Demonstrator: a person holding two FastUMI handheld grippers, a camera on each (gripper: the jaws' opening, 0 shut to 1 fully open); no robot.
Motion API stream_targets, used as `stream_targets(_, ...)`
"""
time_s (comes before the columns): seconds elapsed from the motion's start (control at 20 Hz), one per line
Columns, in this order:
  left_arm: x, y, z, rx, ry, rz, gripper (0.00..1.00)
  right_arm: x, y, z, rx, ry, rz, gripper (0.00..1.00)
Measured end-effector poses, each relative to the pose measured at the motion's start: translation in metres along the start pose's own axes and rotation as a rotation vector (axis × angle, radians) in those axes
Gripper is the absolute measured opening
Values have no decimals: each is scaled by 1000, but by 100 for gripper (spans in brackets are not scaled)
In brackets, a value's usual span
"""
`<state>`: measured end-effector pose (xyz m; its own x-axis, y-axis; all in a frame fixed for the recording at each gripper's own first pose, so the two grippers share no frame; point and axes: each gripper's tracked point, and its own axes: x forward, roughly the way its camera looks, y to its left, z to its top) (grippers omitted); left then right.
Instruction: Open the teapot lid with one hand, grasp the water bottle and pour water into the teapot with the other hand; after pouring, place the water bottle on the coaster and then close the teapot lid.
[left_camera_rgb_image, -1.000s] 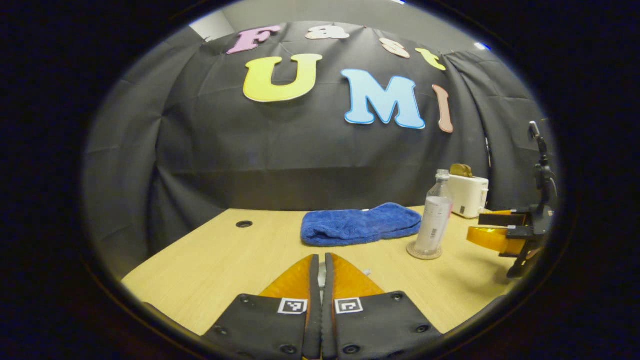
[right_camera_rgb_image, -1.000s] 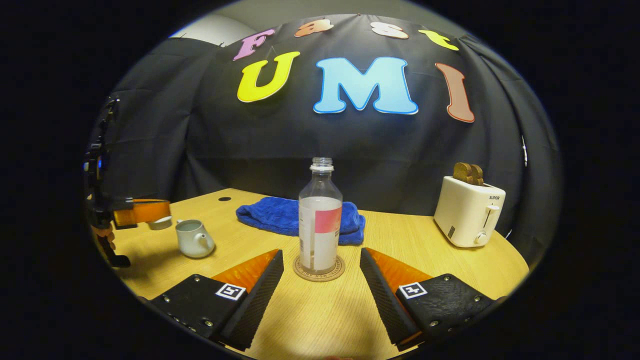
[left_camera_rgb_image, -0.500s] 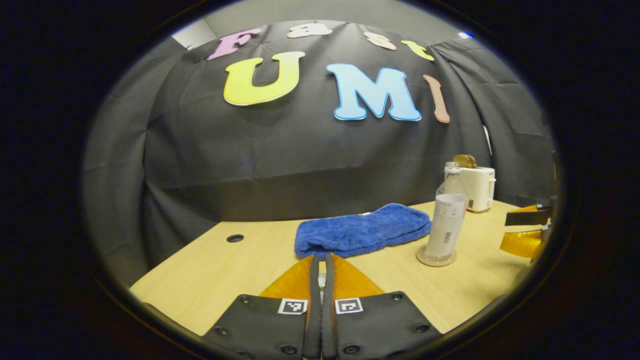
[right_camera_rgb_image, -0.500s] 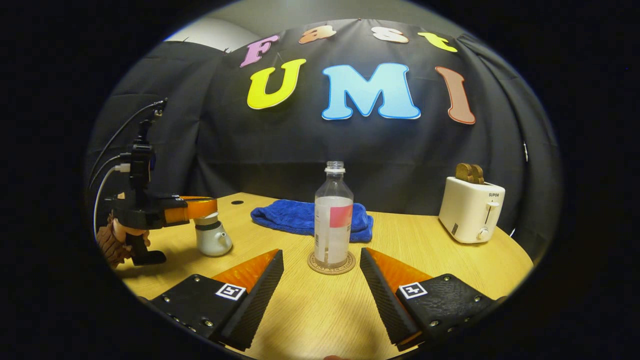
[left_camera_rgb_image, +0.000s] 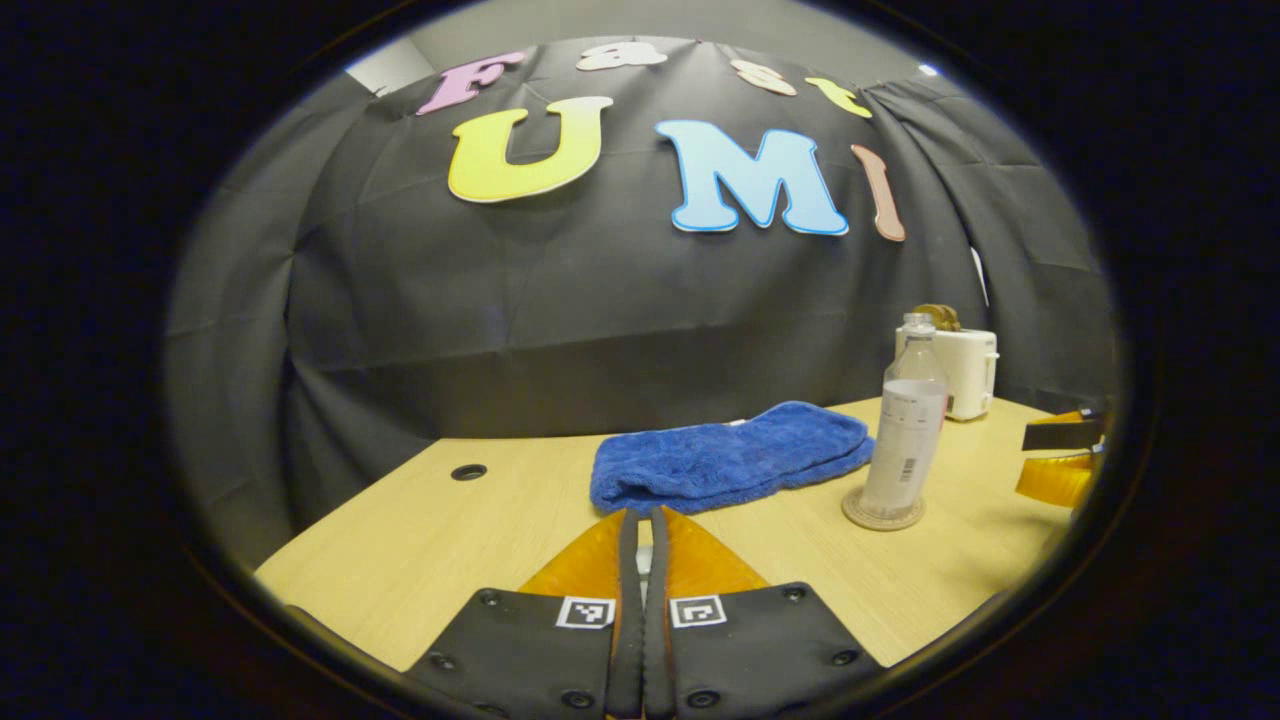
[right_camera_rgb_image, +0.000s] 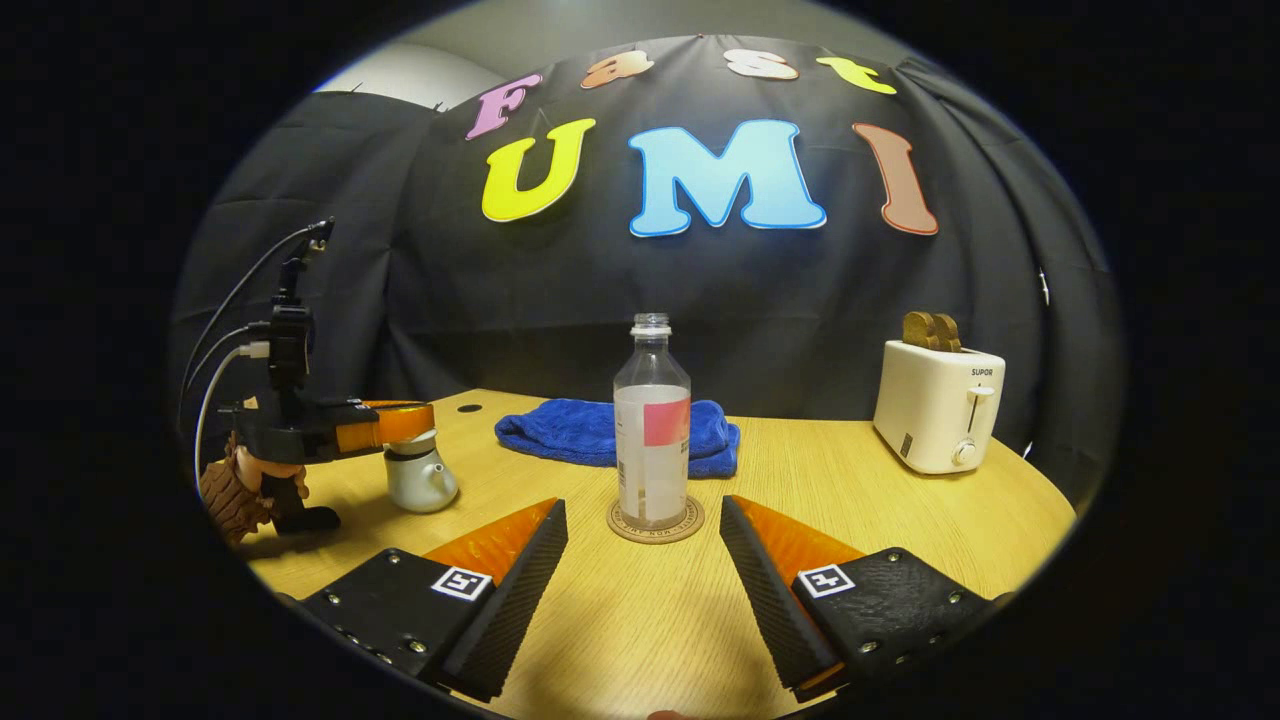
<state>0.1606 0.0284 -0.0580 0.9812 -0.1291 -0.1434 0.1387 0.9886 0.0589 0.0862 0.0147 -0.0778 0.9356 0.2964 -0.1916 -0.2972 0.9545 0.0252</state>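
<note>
Showing teapot (right_camera_rgb_image: 420, 478), toaster (right_camera_rgb_image: 938, 405) lever

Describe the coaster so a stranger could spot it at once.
Start from the wooden table and find the blue towel near its back edge. Just in front of the towel stands a clear bottle; the coaster is the flat round disc under it. It is the one low, brownish thing there, lying between the right gripper fingers' open span.
</note>
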Motion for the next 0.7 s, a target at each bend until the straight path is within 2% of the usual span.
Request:
stream_targets(0.6, -5, 5, -19, -69, 17, 26, 6, -9, -2, 3, 40, -16, 2, 95)
stream_targets(0.65, -6, 5, -15, -77, 10, 25, 7, -10, -2, 2, 44, -13, 2, 95)
stream_targets(0.7, -6, 4, -15, -80, 14, 23, 15, -11, -3, 2, 49, -12, 2, 95)
